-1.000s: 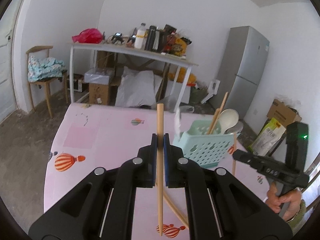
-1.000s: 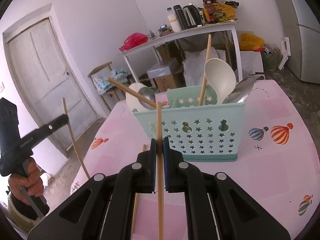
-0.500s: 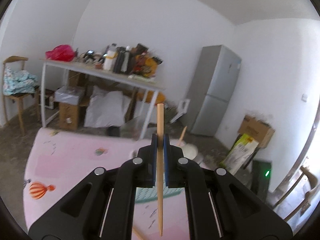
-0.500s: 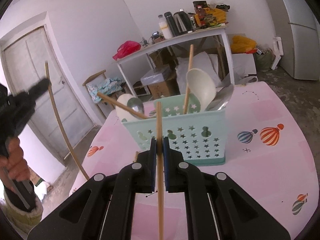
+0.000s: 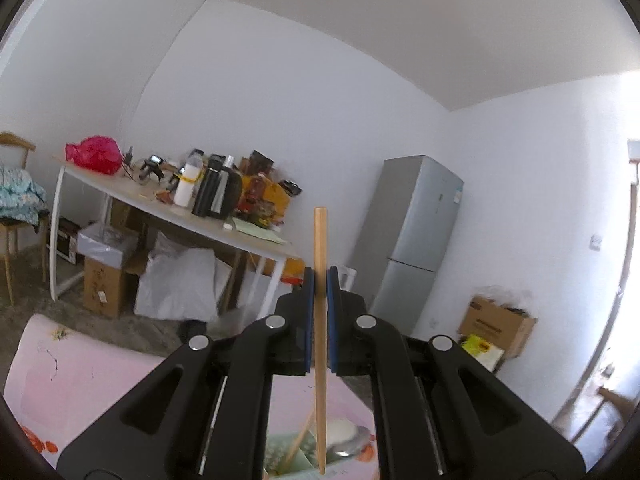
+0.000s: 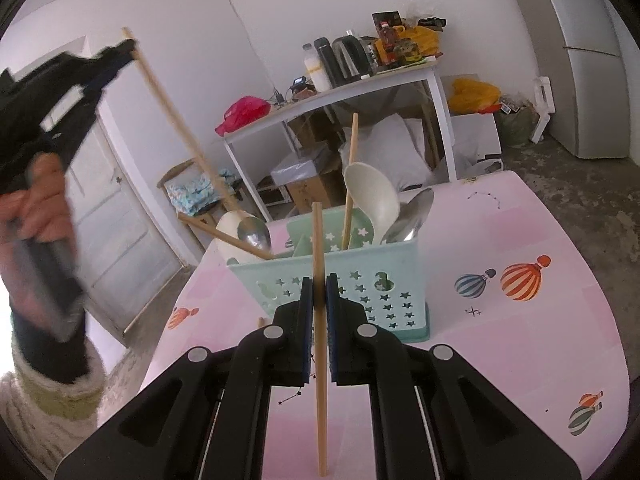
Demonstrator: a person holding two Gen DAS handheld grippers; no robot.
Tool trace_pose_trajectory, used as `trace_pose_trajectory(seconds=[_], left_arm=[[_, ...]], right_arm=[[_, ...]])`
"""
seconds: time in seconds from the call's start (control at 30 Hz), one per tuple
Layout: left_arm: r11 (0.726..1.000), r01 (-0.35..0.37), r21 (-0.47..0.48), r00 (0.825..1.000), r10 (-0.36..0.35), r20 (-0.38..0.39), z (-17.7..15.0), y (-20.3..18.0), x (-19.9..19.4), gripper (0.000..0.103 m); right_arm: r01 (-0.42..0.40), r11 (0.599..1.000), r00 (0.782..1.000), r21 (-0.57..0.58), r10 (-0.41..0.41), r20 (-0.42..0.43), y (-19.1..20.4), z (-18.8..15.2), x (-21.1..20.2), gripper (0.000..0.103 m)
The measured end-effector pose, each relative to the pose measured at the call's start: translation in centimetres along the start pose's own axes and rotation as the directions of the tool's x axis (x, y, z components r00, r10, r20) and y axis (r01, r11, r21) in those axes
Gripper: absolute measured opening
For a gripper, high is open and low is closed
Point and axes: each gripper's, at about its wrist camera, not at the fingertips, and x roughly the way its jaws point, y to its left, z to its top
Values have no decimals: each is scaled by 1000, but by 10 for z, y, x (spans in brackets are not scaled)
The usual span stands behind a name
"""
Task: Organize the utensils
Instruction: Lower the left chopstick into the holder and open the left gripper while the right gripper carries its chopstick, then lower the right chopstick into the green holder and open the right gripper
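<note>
mint star-cutout basket (image 6: 372, 292), pink balloon-print tablecloth (image 6: 520, 344)

The right gripper (image 6: 319, 294) clamps a chopstick (image 6: 319, 280) upright before the mint caddy (image 6: 340, 280) on the pink bench (image 6: 520, 340).

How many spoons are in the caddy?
4: a tall white spoon and a metal spoon at the caddy's right end, a second white spoon and second metal spoon at its left end. More may be hidden inside.
</note>
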Motion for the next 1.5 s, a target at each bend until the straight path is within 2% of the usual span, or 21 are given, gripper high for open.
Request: trace_pose_trajectory(seconds=[0.1,0.23,0.37,0.53,0.8,1.0,1.13,1.3,1.4,1.5], left_arm=[[996,-64,67,998,64,1,-22,-5,24,4],[986,-128,110,989,134,-56,-54,2,50,4],[984,-145,101,978,158,-135,-74,15,59,5],[982,-147,117,978,162,-131,-76,25,42,6],[982,-154,113,977,169,-134,-65,32,-3,30],[975,-178,134,965,200,-172,-73,46,-51,50],[963,-204,175,942,242,-233,-85,61,-76,65],[948,-258,187,892,308,-332,-115,78,-92,76],[945,-273,181,861,324,-392,-138,85,-96,80],[937,-290,195,840,346,-418,-154,87,-98,83]], right_arm=[[1,1000,1000,-5,-1,0,0,1,0,7],[-2,1000,1000,-10,2,1,1,1,1,7],[2,1000,1000,-15,-2,-3,1,1,1,7],[11,1000,1000,-21,-11,-2,3,2,-2,7],[21,999,999,-39,-20,36,9,10,-14,7],[13,996,991,-88,-1,137,20,35,-40,7],[-11,992,975,-128,39,220,30,63,-62,7],[-5,982,937,-187,70,343,47,101,-79,7],[-12,977,923,-212,92,375,54,117,-72,7],[7,972,914,-237,90,396,57,126,-53,7]])
